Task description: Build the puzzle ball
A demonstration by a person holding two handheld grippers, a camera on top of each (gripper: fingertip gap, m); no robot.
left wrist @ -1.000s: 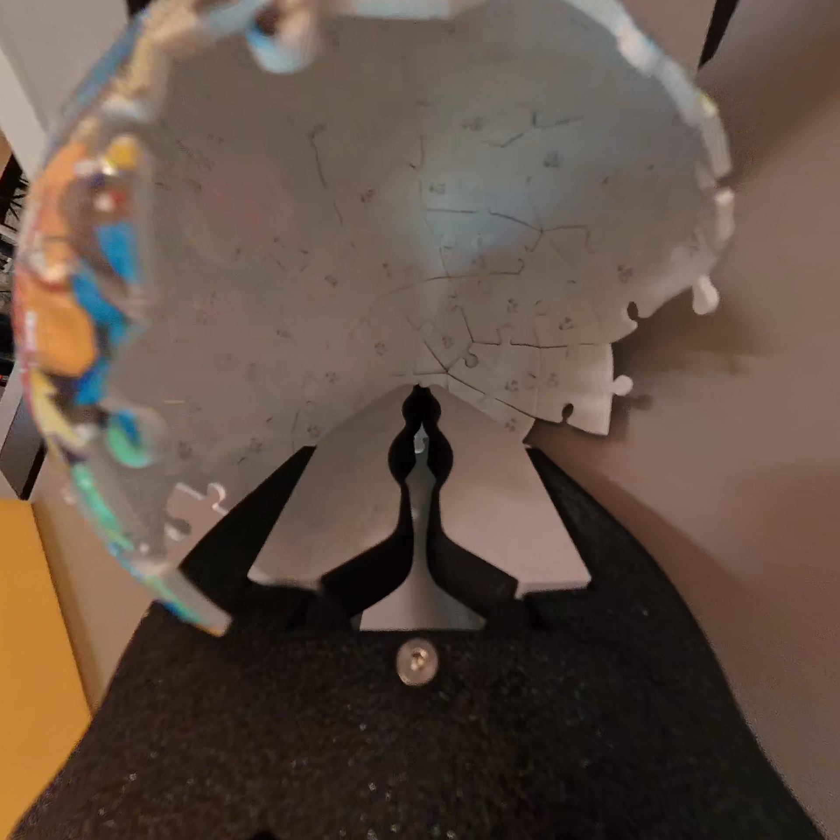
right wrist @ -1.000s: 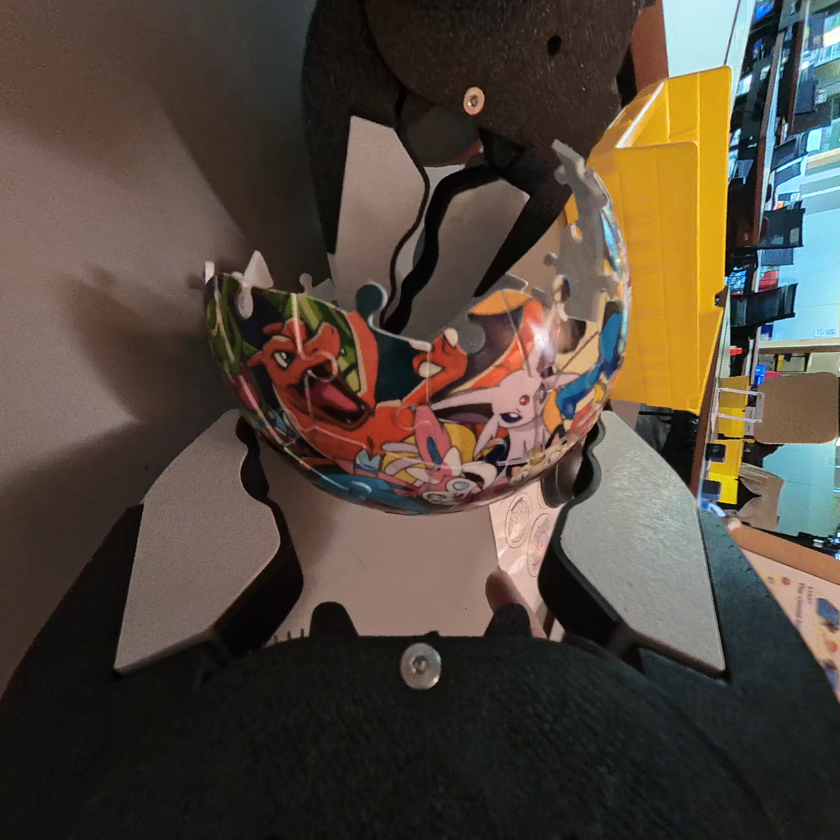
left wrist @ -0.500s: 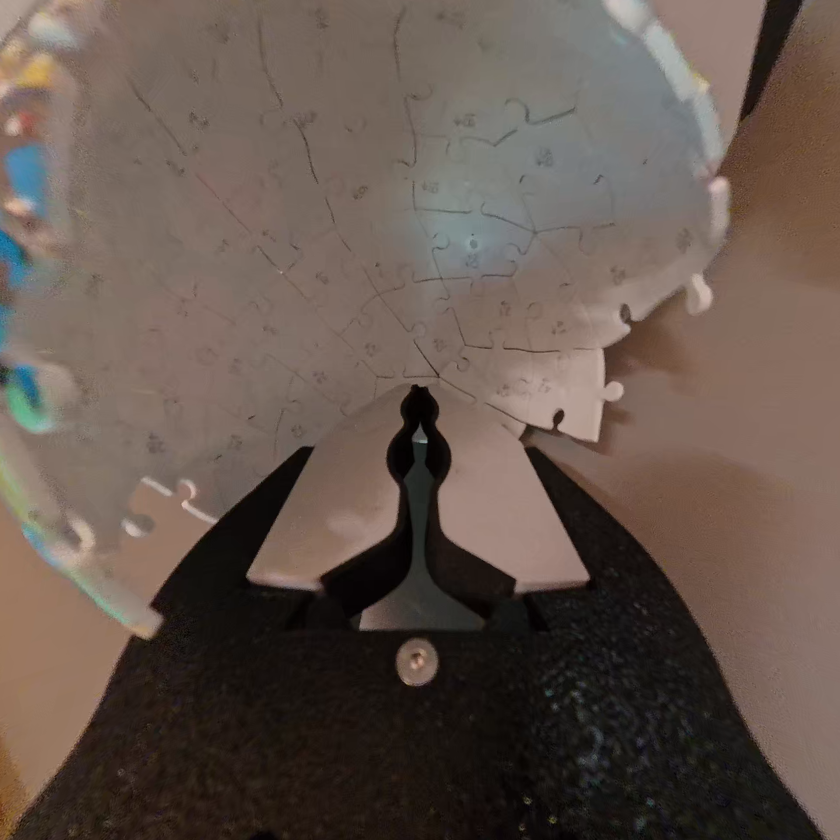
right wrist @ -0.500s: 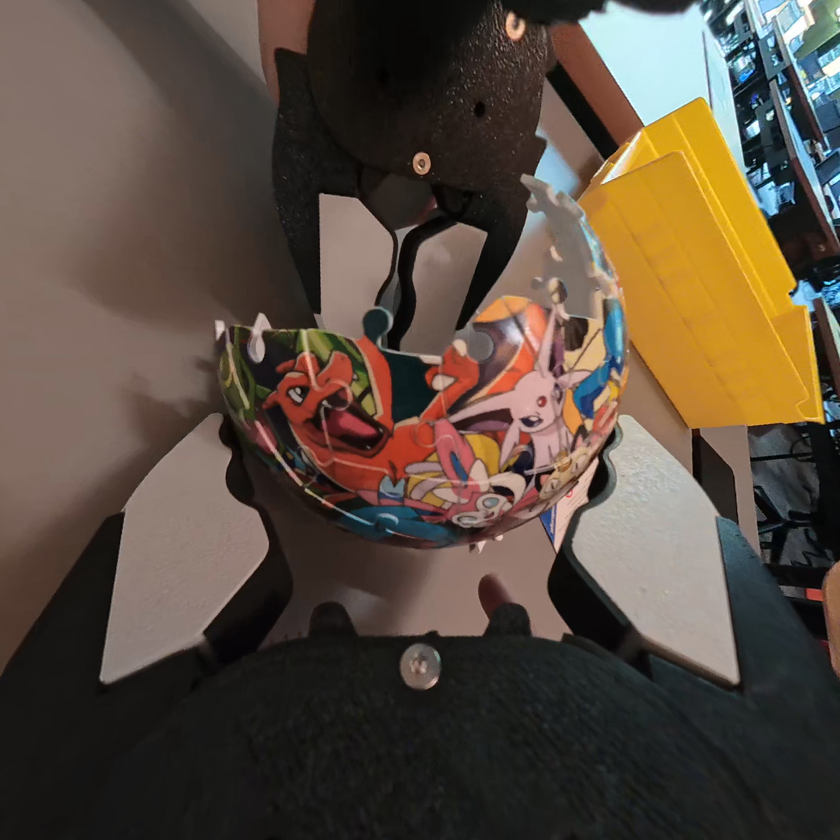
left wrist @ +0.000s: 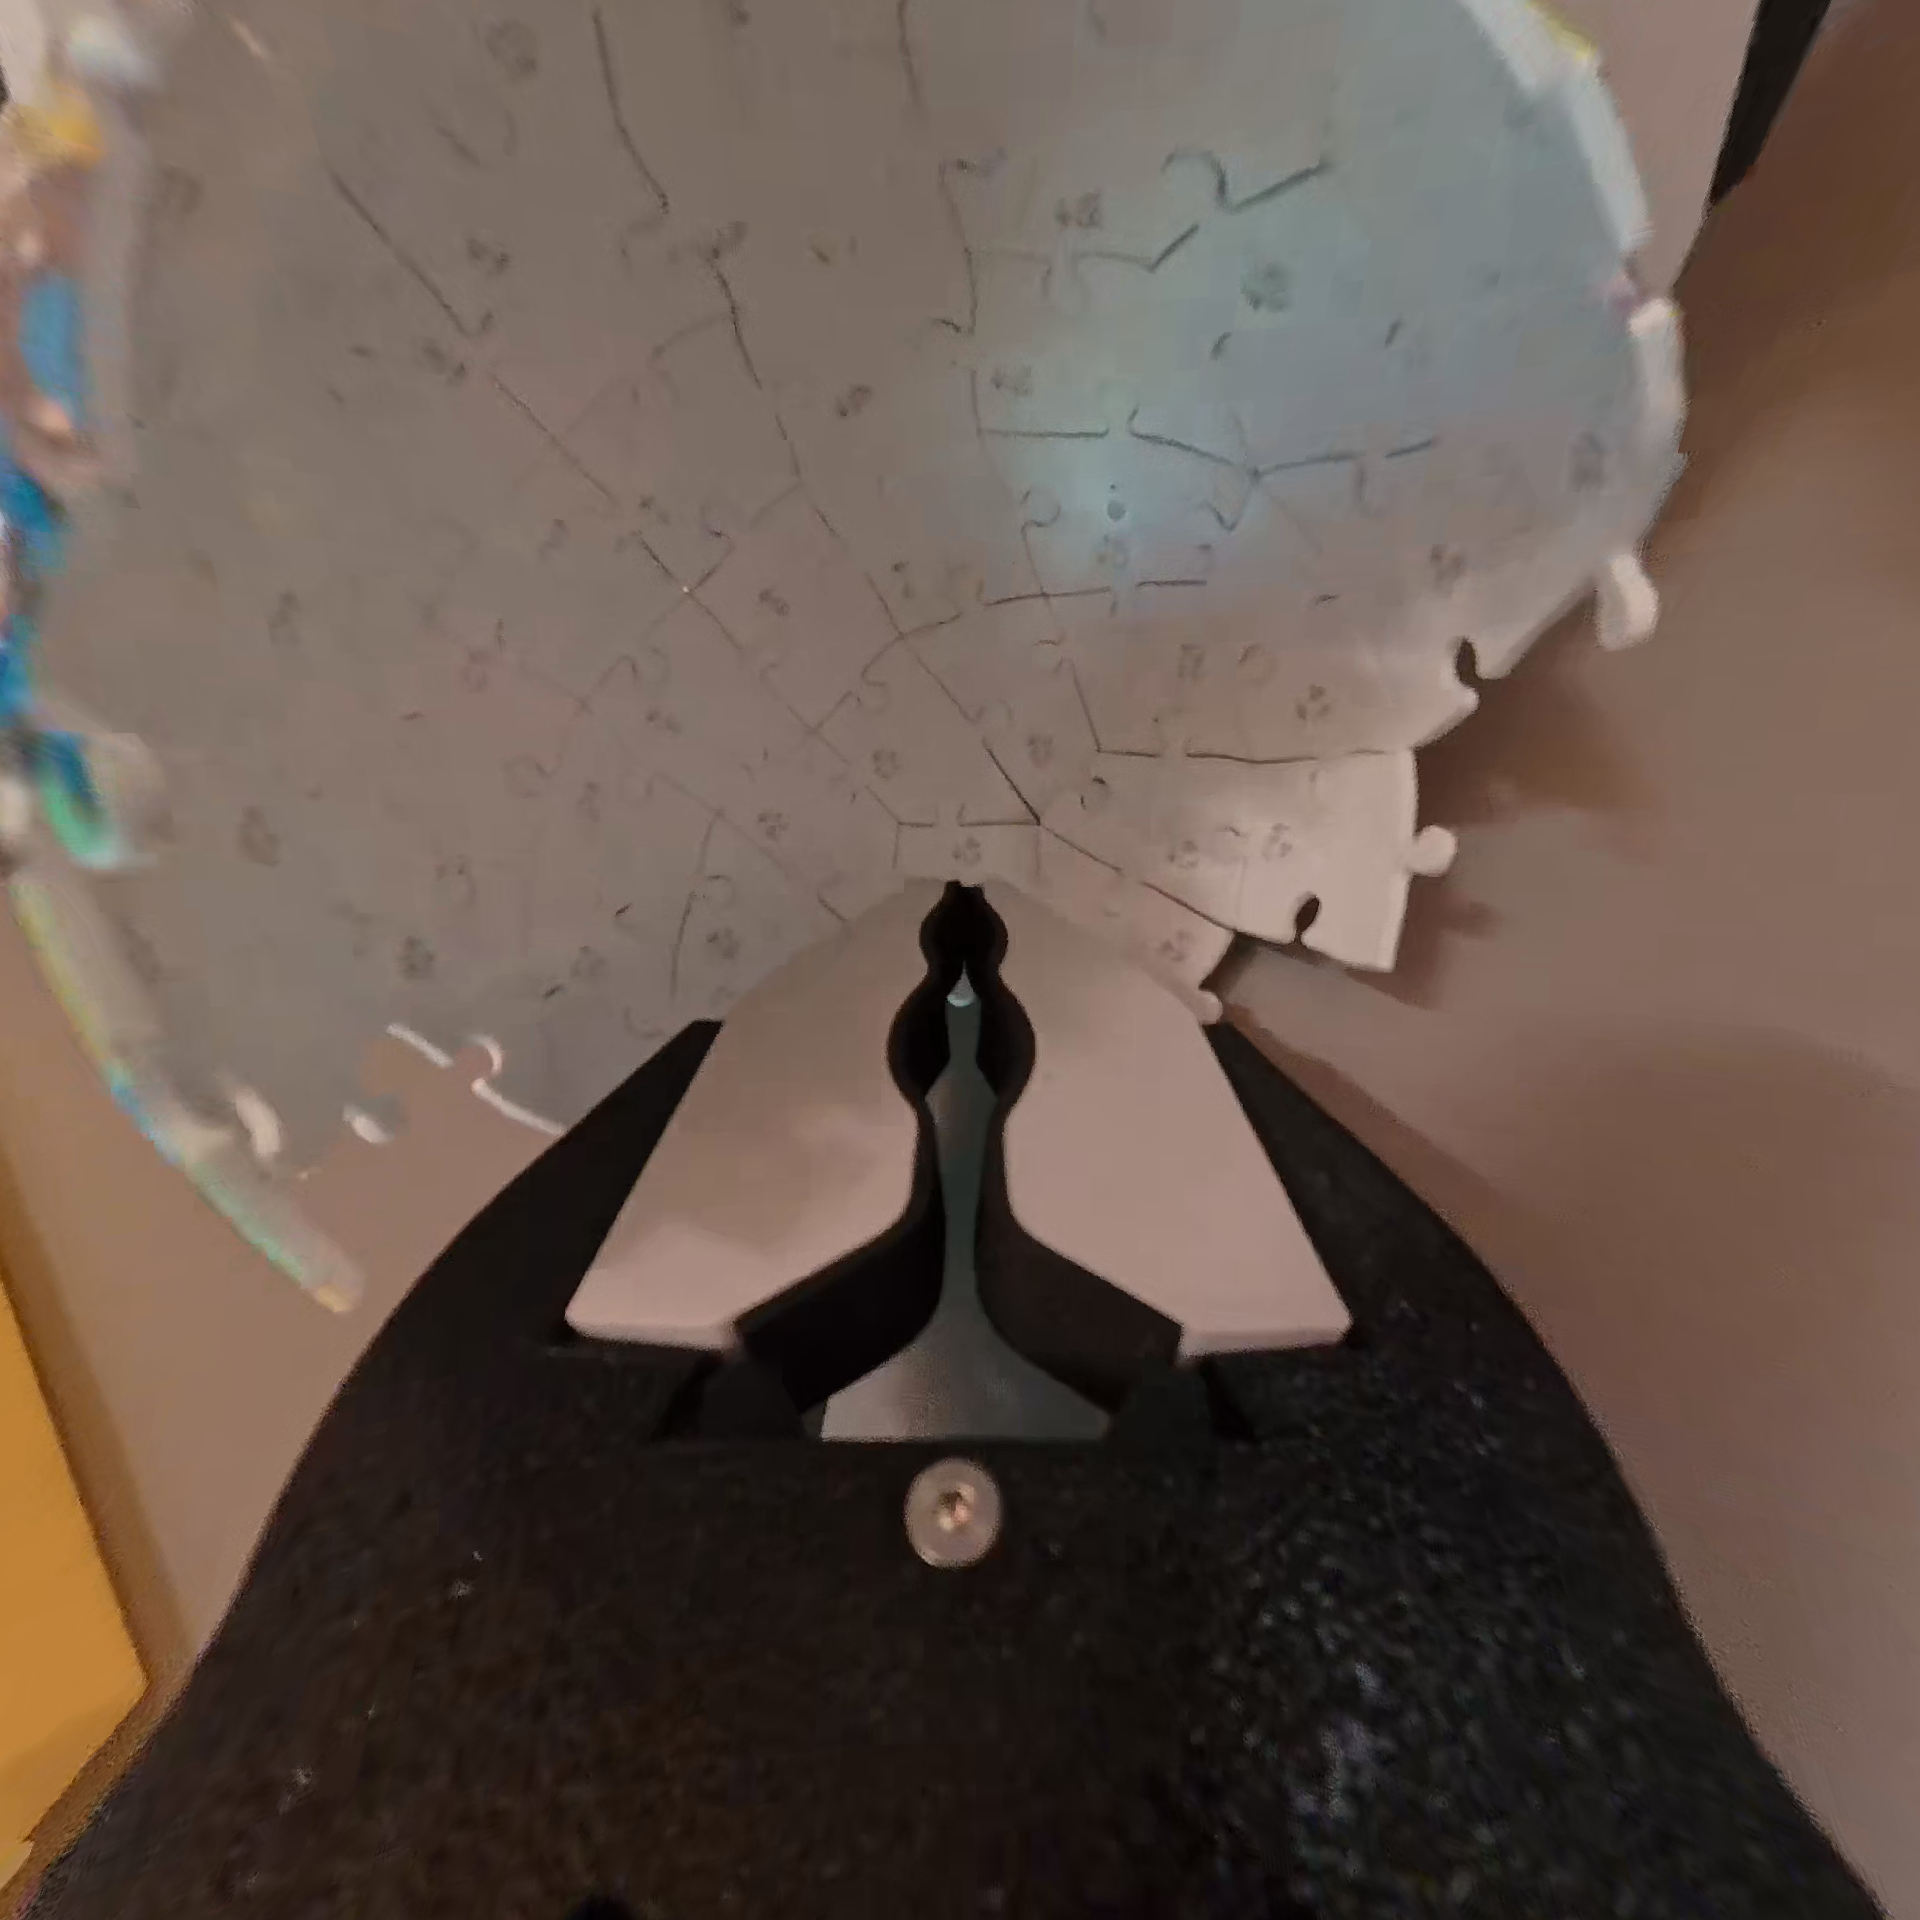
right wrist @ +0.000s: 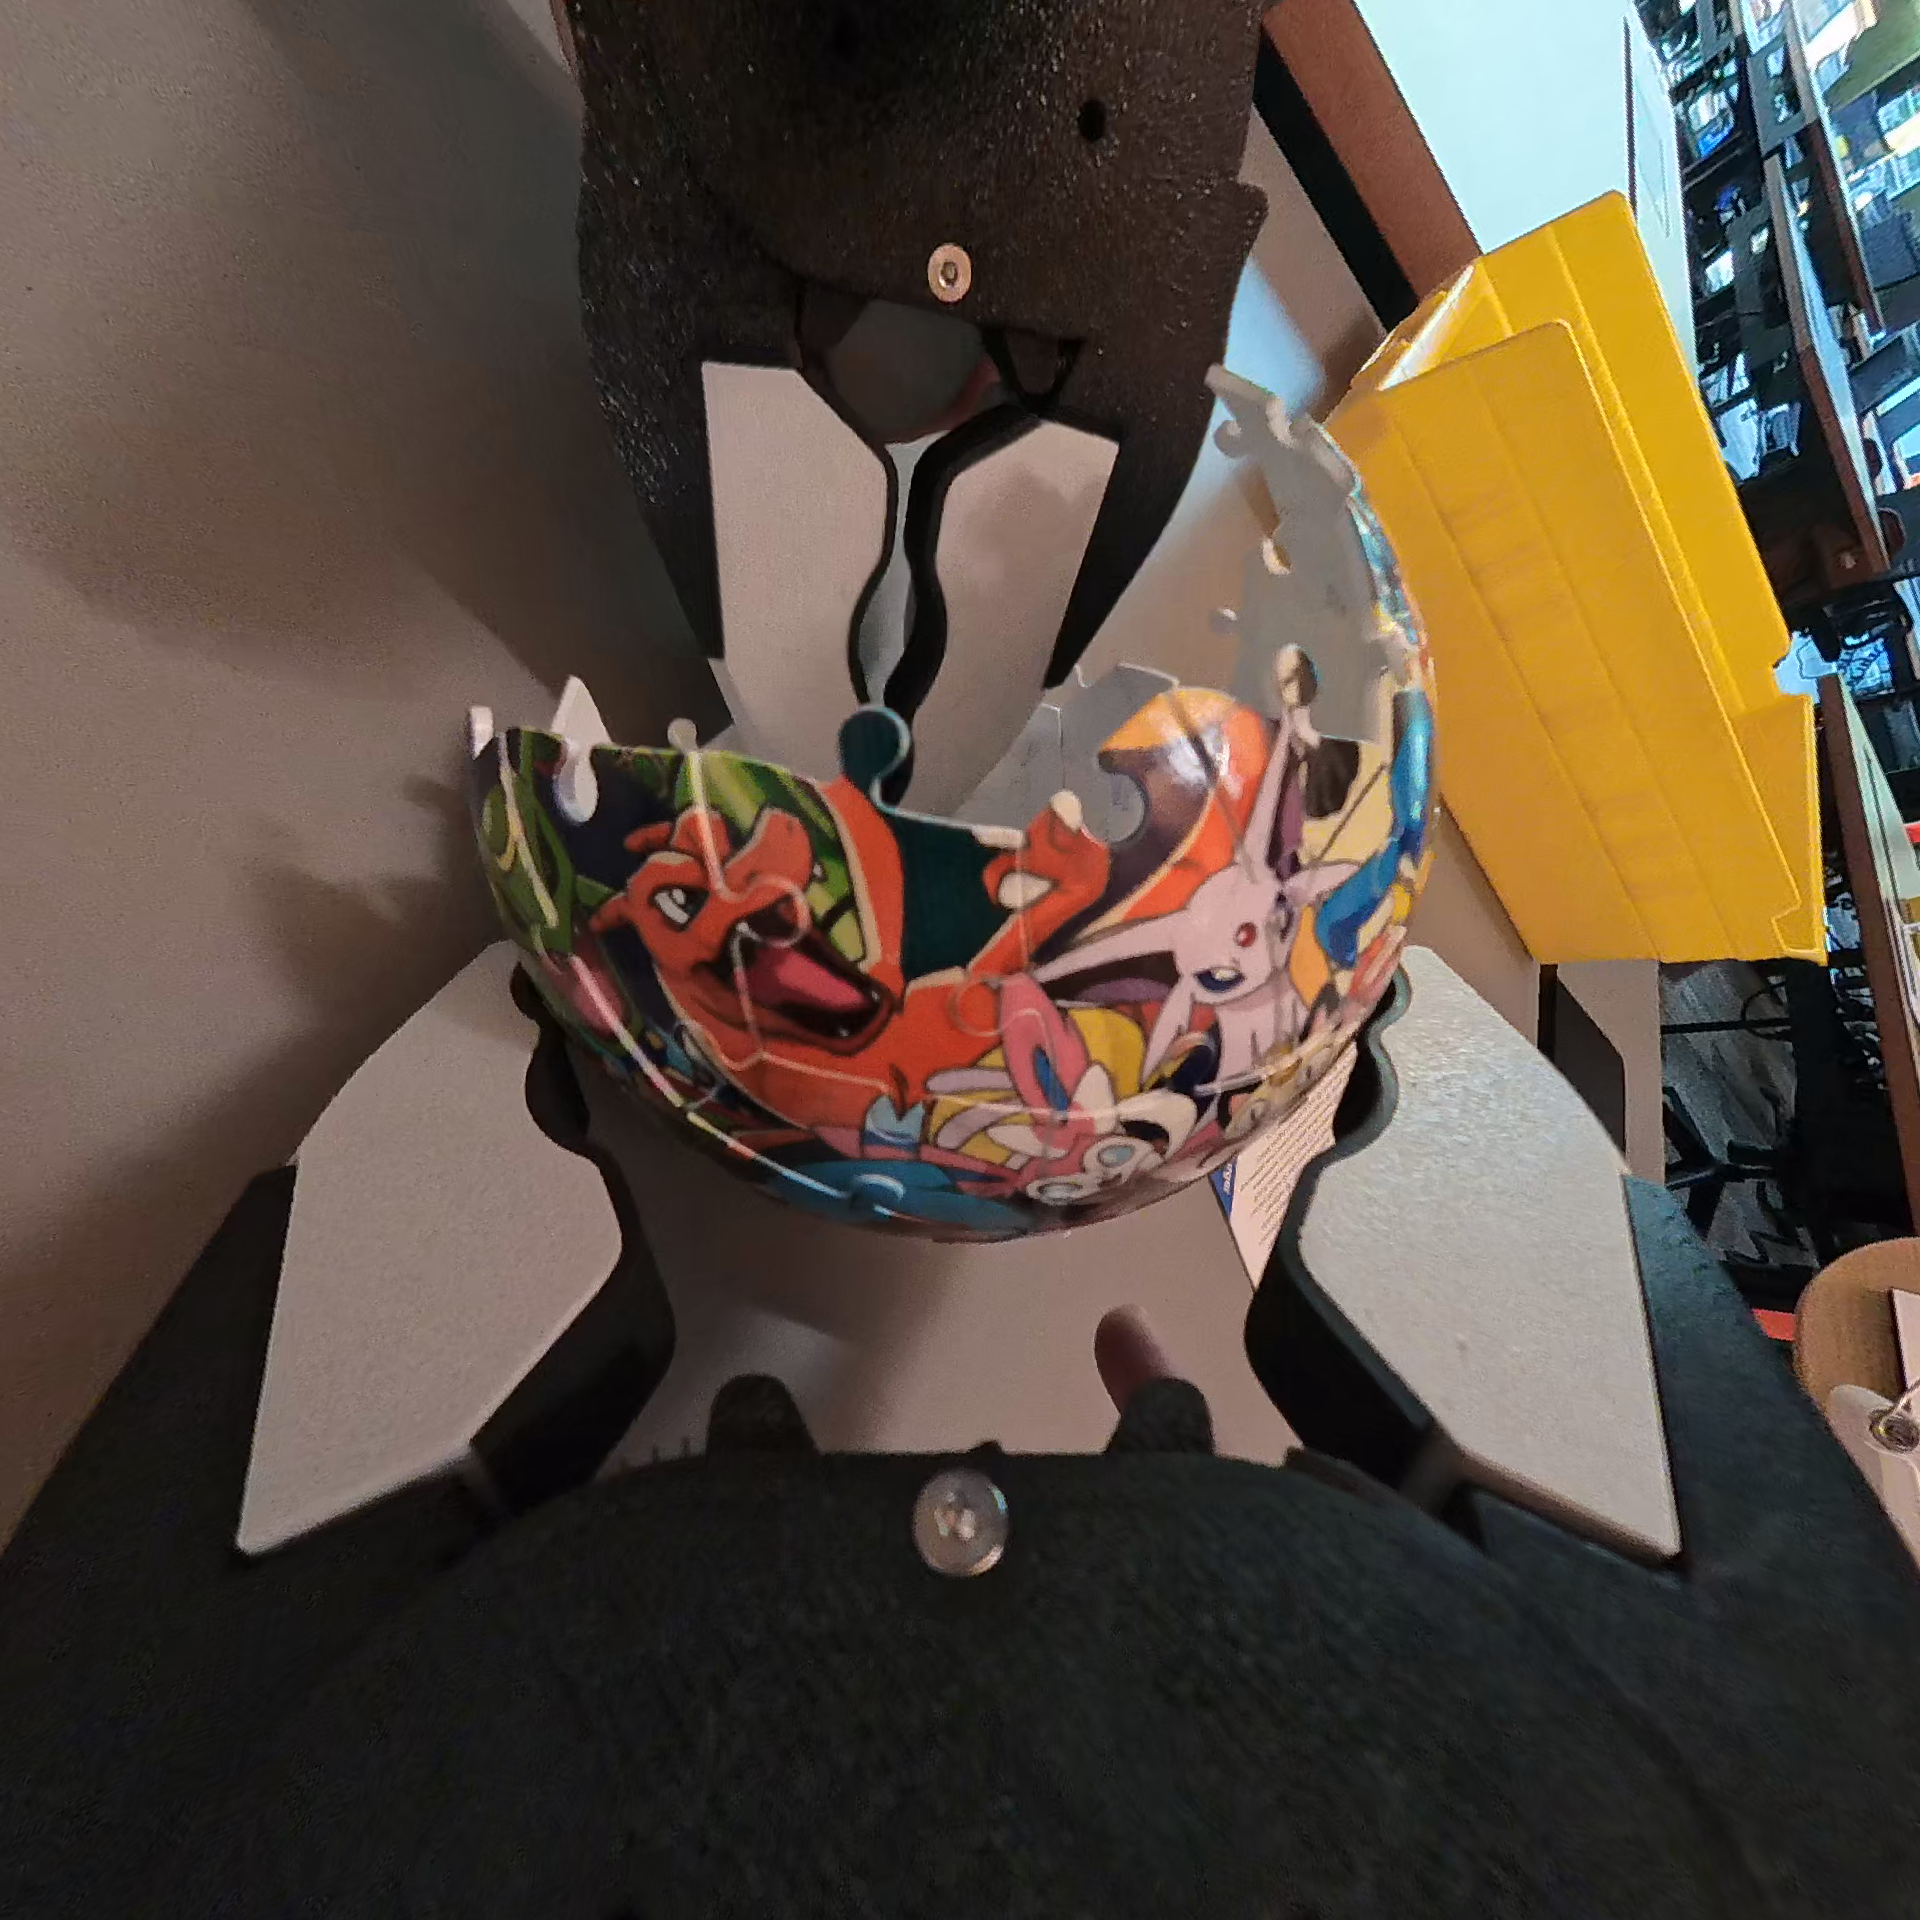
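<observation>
Gripping the rim of the half-built puzzle ball (left wrist: 831,499), the left gripper (left wrist: 961,899) has its two fingers pressed together on the edge of the shell. From the left wrist view, the ball's pale grey inside fills the upper picture, curved like a bowl, with thin seam lines between the joined pieces. Loose tabs and notches run along its lower right rim. A strip of the coloured outer side shows, blurred, at the far left. Behind lies a plain beige tabletop (left wrist: 1662,1247).

From the right wrist view, the right gripper (right wrist: 956,1049) has its fingers spread wide. The ball (right wrist: 935,987) sits between them, its rounded bottom toward the camera. The right finger (right wrist: 1475,1247) looks to be touching the ball's side; whether the left finger (right wrist: 416,1247) touches it cannot be told. The ball's outer face carries bright cartoon creatures in orange, green, pink, white and blue. Its open top has a jagged edge of tabs and gaps, higher on the right. The left gripper (right wrist: 899,707) reaches in from above and pinches the far rim. A fingertip (right wrist: 1127,1361) of the person shows just below the ball.

To the right stand yellow bins (right wrist: 1579,644), side on, so their contents are hidden. A printed sheet (right wrist: 1278,1174) peeks out beside the ball.
</observation>
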